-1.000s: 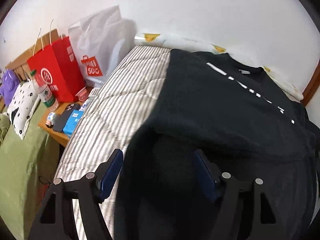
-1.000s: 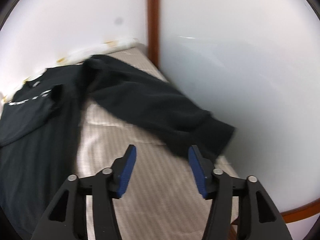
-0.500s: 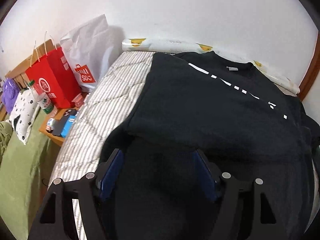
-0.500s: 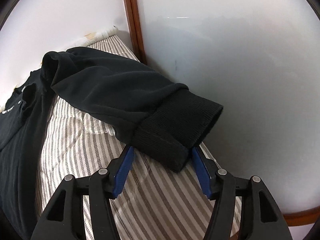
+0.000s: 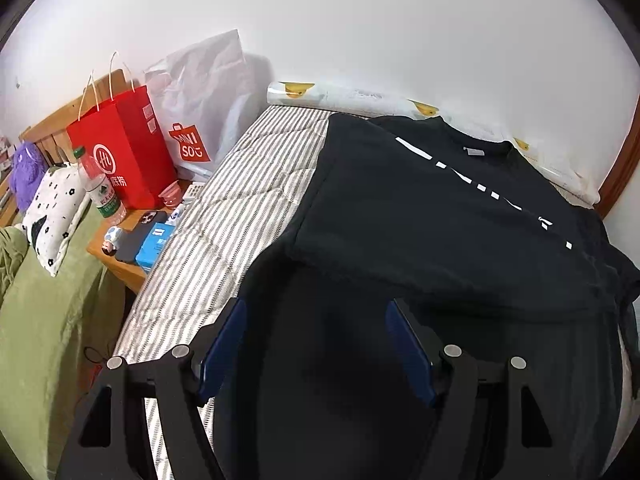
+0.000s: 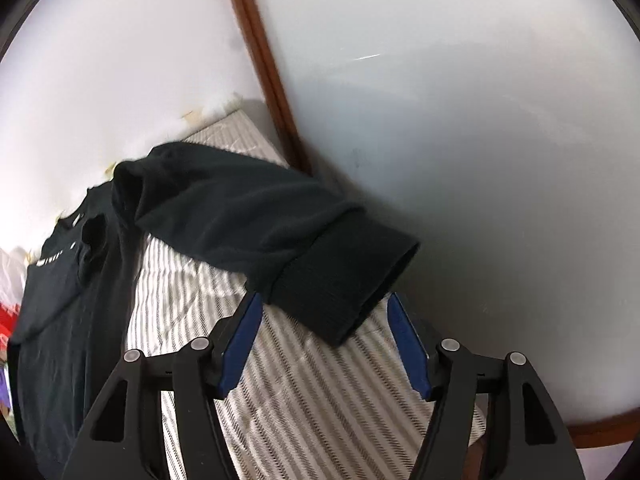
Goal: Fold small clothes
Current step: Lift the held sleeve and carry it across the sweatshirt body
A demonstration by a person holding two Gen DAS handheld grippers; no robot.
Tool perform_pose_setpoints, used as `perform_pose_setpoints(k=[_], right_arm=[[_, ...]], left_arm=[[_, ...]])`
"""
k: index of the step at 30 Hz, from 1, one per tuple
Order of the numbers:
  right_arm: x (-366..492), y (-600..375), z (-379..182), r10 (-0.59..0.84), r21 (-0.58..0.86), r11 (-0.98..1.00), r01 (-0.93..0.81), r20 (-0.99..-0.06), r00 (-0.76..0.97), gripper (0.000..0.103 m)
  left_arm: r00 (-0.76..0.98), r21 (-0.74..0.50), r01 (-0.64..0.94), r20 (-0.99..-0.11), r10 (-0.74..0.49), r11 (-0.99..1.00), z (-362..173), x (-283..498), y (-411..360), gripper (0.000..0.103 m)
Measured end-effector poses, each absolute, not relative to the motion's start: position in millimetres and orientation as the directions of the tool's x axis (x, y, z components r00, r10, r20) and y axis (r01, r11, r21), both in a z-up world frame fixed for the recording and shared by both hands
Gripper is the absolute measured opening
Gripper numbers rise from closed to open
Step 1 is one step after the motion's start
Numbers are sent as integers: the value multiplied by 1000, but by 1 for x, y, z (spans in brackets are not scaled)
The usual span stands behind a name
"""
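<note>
A black sweatshirt (image 5: 440,220) with white lettering lies flat on a striped mattress (image 5: 224,232), its left sleeve folded in over the body. My left gripper (image 5: 316,332) hovers open over the lower part of the sweatshirt, dark cloth beneath both pads. In the right wrist view the sweatshirt (image 6: 80,300) stretches its other sleeve (image 6: 240,216) across the mattress (image 6: 312,392). The ribbed cuff (image 6: 344,280) lies between the tips of my right gripper (image 6: 324,320), whose jaws are opening; the pads do not press on it.
A bedside table (image 5: 120,264) left of the bed holds a red paper bag (image 5: 120,148), a white shopping bag (image 5: 200,112), a water bottle (image 5: 98,184) and small items. A green blanket (image 5: 40,320) lies lower left. A white panel (image 6: 480,160) and brown wooden post (image 6: 264,64) bound the bed's right side.
My right gripper has come down and forward onto the sleeve, rolling somewhat, so the cuff now sits between its wider jaws. The left gripper drew back slightly, still open.
</note>
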State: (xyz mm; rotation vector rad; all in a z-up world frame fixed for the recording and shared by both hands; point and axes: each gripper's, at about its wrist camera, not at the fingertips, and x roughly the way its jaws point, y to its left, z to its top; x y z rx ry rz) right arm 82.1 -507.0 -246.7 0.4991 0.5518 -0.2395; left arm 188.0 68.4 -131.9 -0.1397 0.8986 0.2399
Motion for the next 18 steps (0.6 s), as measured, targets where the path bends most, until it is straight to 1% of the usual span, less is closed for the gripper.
perform_pose_setpoints(k=[4,6,10,15,16,17,18], right_arm=[[104,-518,-259,-105,376,835,402,-607,787,65],[113,-524,-268,-96,393,820,417,-623,776,65],[127,-536,-275,-66,462,784,415,-603,795,69],[143,-545,-278,-48,498,758,421,-601,797,69],[145,-547,-277,-46,501,758,418,-598,800,61],[146,-546,-276,-33,509,763,398,-584,811,46],[149,-544,-273,-15,516,771,372,-570,822,41]], left_arm=[[589,-21,-254,-796,137,967,-138,193,59,71],[582,-8,-244,-801,140,970,-140,198,54,71],[580,6,-236,-801,145,972,-140,207,46,71],[580,6,-233,-802,144,972,-139,213,42,71],[578,8,-232,-803,145,973,-140,214,42,71],[577,10,-230,-804,145,973,-140,214,42,71],[576,12,-227,-805,144,974,-140,215,42,71]])
